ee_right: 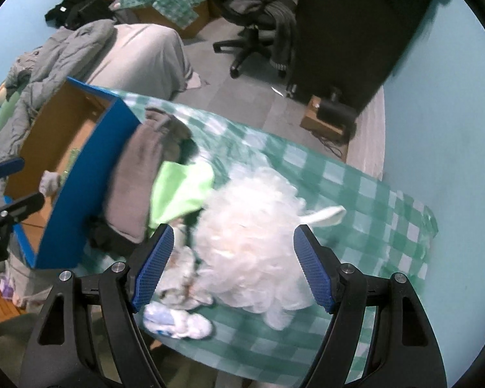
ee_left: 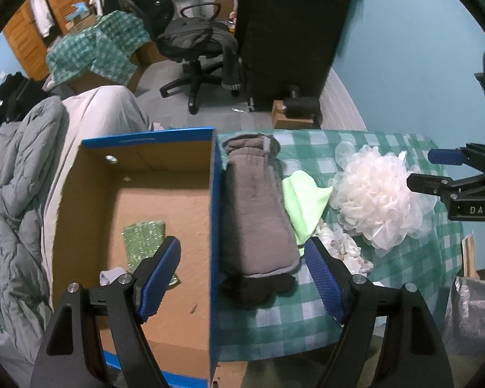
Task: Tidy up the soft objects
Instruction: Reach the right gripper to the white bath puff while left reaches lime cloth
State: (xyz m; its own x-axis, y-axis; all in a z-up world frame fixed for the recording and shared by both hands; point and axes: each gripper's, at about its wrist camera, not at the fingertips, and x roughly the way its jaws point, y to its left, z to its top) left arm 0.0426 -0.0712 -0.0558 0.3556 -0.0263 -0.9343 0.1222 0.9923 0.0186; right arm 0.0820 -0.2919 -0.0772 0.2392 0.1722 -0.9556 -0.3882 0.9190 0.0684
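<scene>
An open blue cardboard box (ee_left: 212,213) stands at the left of a green checked table (ee_left: 404,258). Inside lie a green textured pad (ee_left: 144,232) and a small white sock (ee_left: 111,274). A grey rolled towel (ee_left: 257,207) lies beside the box, with a dark cloth (ee_left: 262,287), a light green cloth (ee_left: 304,203), a white bath pouf (ee_left: 381,197) and crumpled white cloths (ee_left: 346,249). My left gripper (ee_left: 242,278) is open, straddling the box wall and towel. My right gripper (ee_right: 232,265) is open above the pouf (ee_right: 252,226); it also shows in the left wrist view (ee_left: 436,168).
A bed with grey bedding (ee_left: 19,200) lies left of the box. An office chair (ee_left: 194,48) and a dark cabinet (ee_left: 287,32) stand behind on the floor. A small brown box (ee_left: 291,113) sits by the wall. White socks (ee_right: 177,320) lie near the table's front edge.
</scene>
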